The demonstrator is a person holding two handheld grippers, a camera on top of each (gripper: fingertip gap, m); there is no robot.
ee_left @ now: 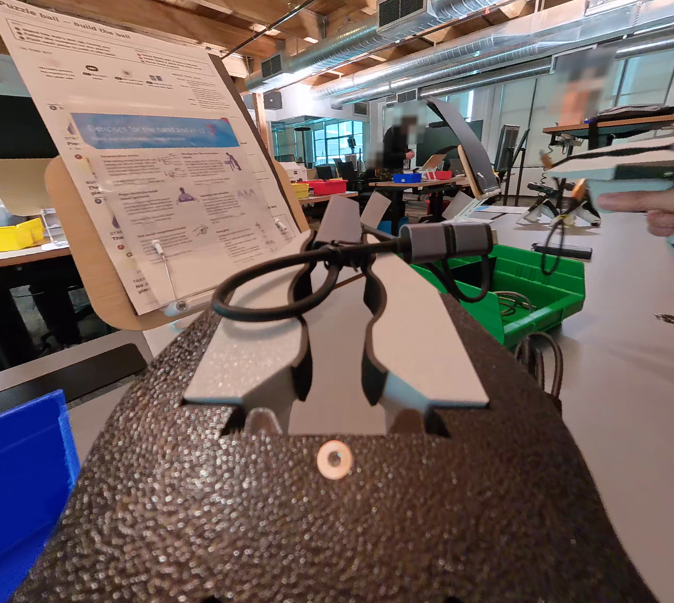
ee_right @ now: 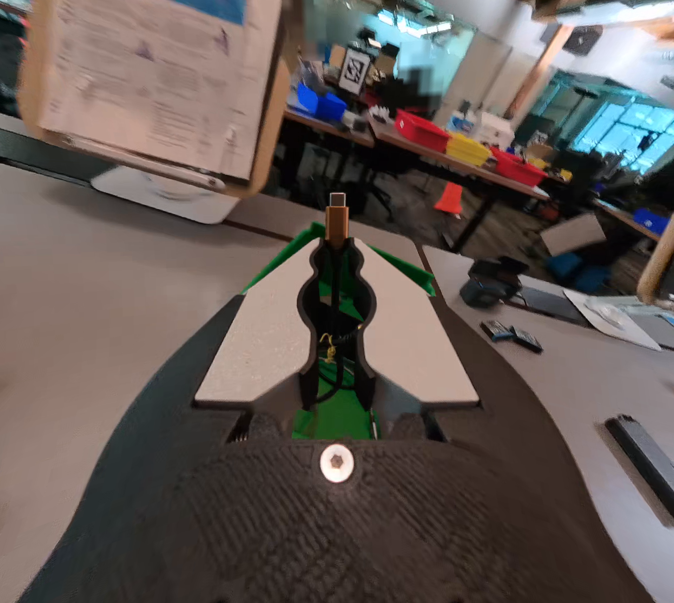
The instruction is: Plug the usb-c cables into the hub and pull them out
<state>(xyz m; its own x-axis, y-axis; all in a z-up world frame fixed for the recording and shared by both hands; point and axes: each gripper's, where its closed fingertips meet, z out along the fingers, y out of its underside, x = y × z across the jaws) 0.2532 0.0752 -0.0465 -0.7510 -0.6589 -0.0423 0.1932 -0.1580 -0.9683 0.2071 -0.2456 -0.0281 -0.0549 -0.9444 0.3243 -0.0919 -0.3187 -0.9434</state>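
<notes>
Right wrist view: tool clamping plug

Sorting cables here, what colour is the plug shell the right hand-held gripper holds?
Copper-orange shell with a silver tip, clearest in the right wrist view.

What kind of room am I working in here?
Likely a shared open workshop or lab: exposed metal ducting under wooden beams, rows of worktables with colored parts bins, and a person at another bench.
</notes>
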